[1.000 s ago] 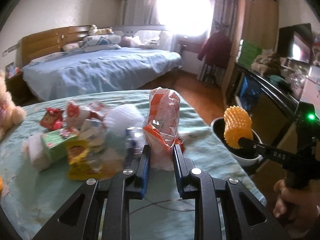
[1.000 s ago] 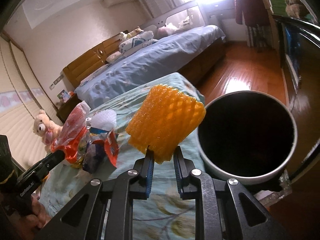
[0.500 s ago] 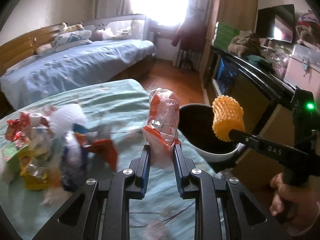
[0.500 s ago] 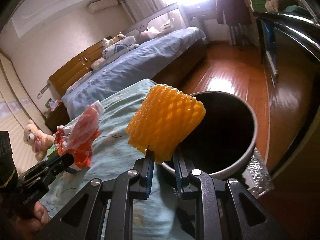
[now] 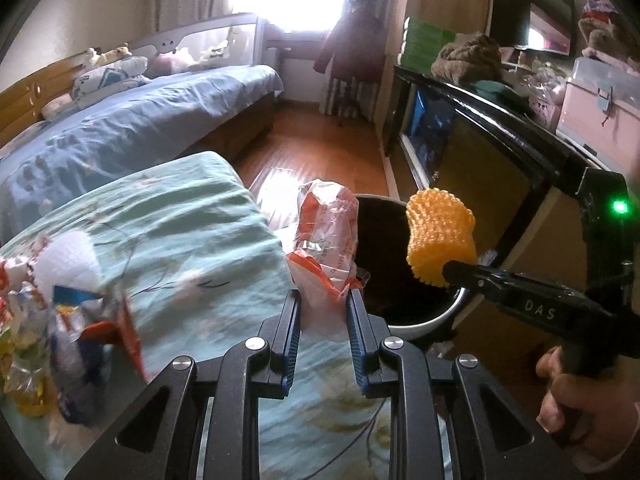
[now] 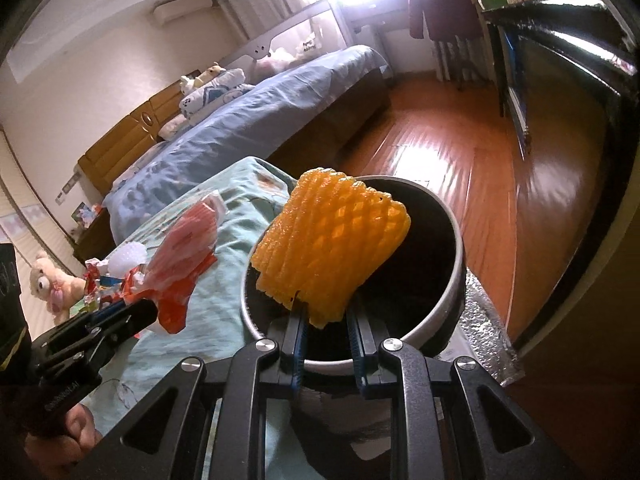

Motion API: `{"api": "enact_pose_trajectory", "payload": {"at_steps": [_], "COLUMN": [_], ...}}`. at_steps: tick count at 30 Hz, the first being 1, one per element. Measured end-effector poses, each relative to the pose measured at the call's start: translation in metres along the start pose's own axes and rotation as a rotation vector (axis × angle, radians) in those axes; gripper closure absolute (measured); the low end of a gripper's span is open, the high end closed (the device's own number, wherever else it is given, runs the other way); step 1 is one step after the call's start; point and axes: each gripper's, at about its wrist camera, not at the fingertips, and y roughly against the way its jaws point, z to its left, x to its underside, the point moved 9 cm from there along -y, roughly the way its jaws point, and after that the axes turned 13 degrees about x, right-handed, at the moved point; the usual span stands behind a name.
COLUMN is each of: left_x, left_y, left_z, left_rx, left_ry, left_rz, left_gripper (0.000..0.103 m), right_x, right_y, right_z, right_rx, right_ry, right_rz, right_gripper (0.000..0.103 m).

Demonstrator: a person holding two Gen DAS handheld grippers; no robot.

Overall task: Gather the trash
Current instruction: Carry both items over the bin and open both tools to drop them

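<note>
My left gripper [image 5: 323, 300] is shut on an orange and clear plastic wrapper [image 5: 326, 236] and holds it upright at the table's right edge, beside the trash bin [image 5: 420, 322]. My right gripper [image 6: 325, 316] is shut on a yellow foam fruit net [image 6: 332, 240] and holds it above the bin's dark opening [image 6: 416, 256]. The net also shows in the left wrist view [image 5: 440, 238], and the wrapper in the right wrist view [image 6: 182, 260].
A pile of wrappers and white foam [image 5: 68, 304] lies on the green tablecloth [image 5: 180, 232] at the left. A bed [image 5: 120, 132] stands behind. A dark cabinet [image 5: 500, 140] runs along the right, close to the bin. Wooden floor [image 6: 460, 148] lies beyond.
Both grippers have moved right, off the table toward the bin. The foam net now hangs over the bin's opening and the wrapper is at the bin's near rim.
</note>
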Motion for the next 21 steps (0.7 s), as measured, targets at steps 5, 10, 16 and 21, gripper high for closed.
{"api": "enact_pose_trajectory", "payload": {"at_steps": [5, 10, 16, 21], "left_x": [-0.008, -0.017, -0.028, -0.032], "left_y": [-0.023, -0.040, -0.057, -0.070], "left_z": [-0.004, -0.003, -0.004, -0.006], "left_rx": [0.010, 0.018, 0.027, 0.030], "left_ry": [-0.007, 0.000, -0.007, -0.002], "left_rz": [0.025, 0.040, 0.050, 0.058], "left_gripper": [0.081, 0.081, 0.081, 0.081], "right_x": [-0.003, -0.009, -0.016, -0.018], "right_y": [-0.010, -0.017, -0.023, -0.027], "right_z": [-0.006, -0.012, -0.018, -0.020], "right_rx": [0.007, 0.015, 0.027, 0.036], "right_ry": [0.002, -0.001, -0.001, -0.003], "right_rz": [0.017, 0.028, 0.031, 0.035], "right_gripper": [0.084, 0.084, 0.083, 0.080]}}
